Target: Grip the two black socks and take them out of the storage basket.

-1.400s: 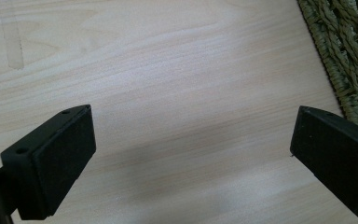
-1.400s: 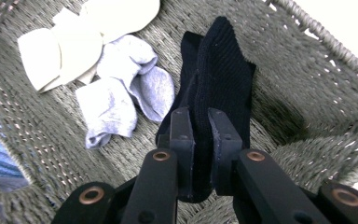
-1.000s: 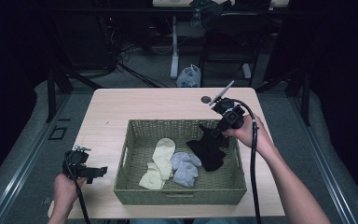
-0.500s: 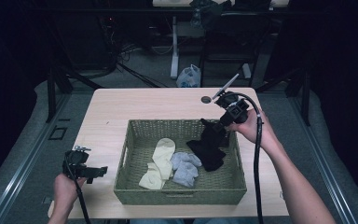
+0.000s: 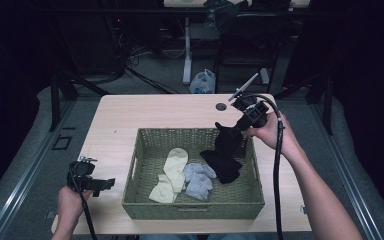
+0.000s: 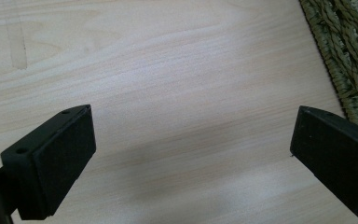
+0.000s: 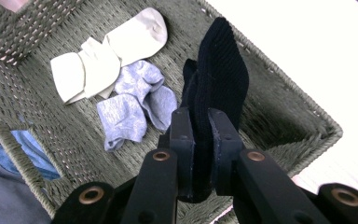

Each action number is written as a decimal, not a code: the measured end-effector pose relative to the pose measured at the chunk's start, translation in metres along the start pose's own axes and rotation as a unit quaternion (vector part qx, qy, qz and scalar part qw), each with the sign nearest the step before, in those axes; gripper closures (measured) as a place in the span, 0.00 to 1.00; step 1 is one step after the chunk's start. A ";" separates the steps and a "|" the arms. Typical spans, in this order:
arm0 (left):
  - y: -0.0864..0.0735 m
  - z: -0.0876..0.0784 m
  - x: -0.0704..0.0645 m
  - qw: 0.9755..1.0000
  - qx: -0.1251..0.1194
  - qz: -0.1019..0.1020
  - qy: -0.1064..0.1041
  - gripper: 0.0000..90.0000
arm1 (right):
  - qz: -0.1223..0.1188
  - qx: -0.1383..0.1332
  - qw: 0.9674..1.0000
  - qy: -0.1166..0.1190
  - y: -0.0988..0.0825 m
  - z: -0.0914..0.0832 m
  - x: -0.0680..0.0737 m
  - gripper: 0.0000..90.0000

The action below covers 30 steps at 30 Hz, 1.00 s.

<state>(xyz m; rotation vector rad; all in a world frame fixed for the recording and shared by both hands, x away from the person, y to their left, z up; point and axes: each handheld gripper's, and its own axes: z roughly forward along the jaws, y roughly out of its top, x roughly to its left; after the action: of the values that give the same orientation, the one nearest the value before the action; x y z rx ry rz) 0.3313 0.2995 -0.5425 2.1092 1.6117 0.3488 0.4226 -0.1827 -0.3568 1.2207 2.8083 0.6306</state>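
Observation:
A green woven basket [image 5: 145,150] stands mid-table and holds a cream sock [image 5: 172,167], a grey-blue sock [image 5: 197,179] and a black sock [image 5: 225,155]. My right gripper [image 5: 230,134] is shut on the black sock's upper end above the basket's right side; the sock's lower part still lies on the basket floor. In the right gripper view the black sock [image 7: 219,79] is pinched between the pads, with the cream sock [image 7: 107,51] and the grey-blue sock [image 7: 135,105] beyond. My left gripper [image 5: 107,183] rests open at the table's front left; its fingers [image 6: 51,163] frame bare wood.
The basket's corner [image 6: 349,56] lies just right of the left gripper. A round cable hole [image 5: 221,106] sits in the table behind the basket. Dark floor, chair legs and a white bag [image 5: 203,82] lie beyond the far edge.
My right gripper has risen and moved back toward the basket's far right corner, drawing the black sock up with it. The left gripper has stayed put.

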 end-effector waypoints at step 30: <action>0.001 0.001 0.000 1.000 0.003 0.003 -0.004 0.00 | 0.022 -0.036 0.999 -0.029 -0.001 -0.058 -0.025 0.92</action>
<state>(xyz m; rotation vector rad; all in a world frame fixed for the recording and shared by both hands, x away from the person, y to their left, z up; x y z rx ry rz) 0.3328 0.2991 -0.5430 2.1167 1.6044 0.3366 0.4299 -0.2217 -0.3078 1.2709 2.6946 0.6806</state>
